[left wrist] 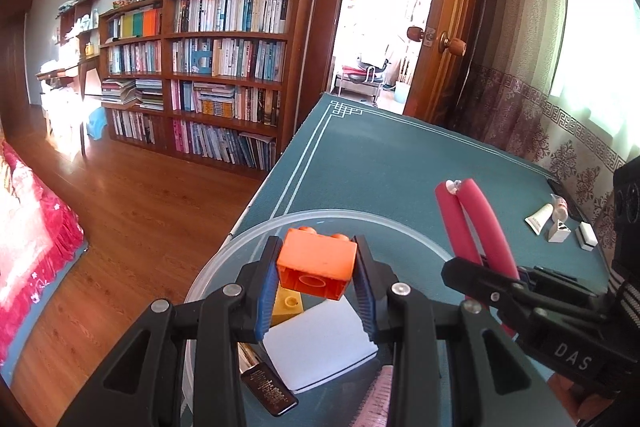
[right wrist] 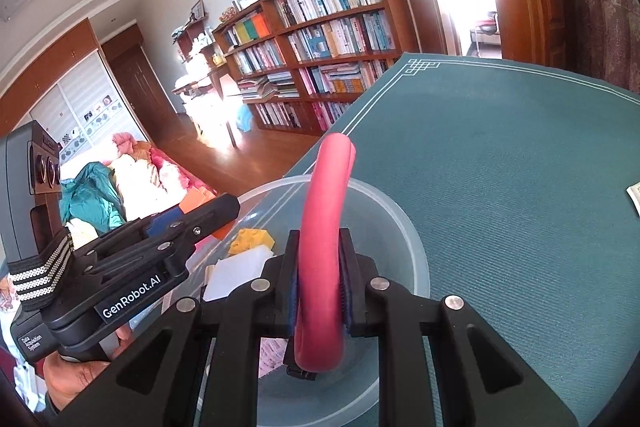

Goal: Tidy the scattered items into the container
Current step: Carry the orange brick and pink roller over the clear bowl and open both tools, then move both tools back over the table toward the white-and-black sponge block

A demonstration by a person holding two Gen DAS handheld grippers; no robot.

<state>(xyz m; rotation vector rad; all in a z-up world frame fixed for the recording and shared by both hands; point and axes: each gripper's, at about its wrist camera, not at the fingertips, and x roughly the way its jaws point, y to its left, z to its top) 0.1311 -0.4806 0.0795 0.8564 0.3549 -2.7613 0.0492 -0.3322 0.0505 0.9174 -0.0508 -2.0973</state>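
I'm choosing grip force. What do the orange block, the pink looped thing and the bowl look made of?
Orange block: hard glossy plastic, moulded studs. Pink loop: probably soft matte foam, bent double without creasing. Bowl: translucent frosted plastic, contents showing through.

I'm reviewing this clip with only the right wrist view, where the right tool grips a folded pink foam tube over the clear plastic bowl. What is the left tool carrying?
Observer: The left tool is shut on an orange plastic building block, held above the clear plastic bowl.
Operator: Is anything left out on the green table mat?
Observer: Yes. A white squeeze tube, a small white carton and a white block lie near its far right edge.
Operator: Is there anything at the bowl that I would miss?
Observer: A dark flat packet with gold print lies at its near edge, below the left tool.
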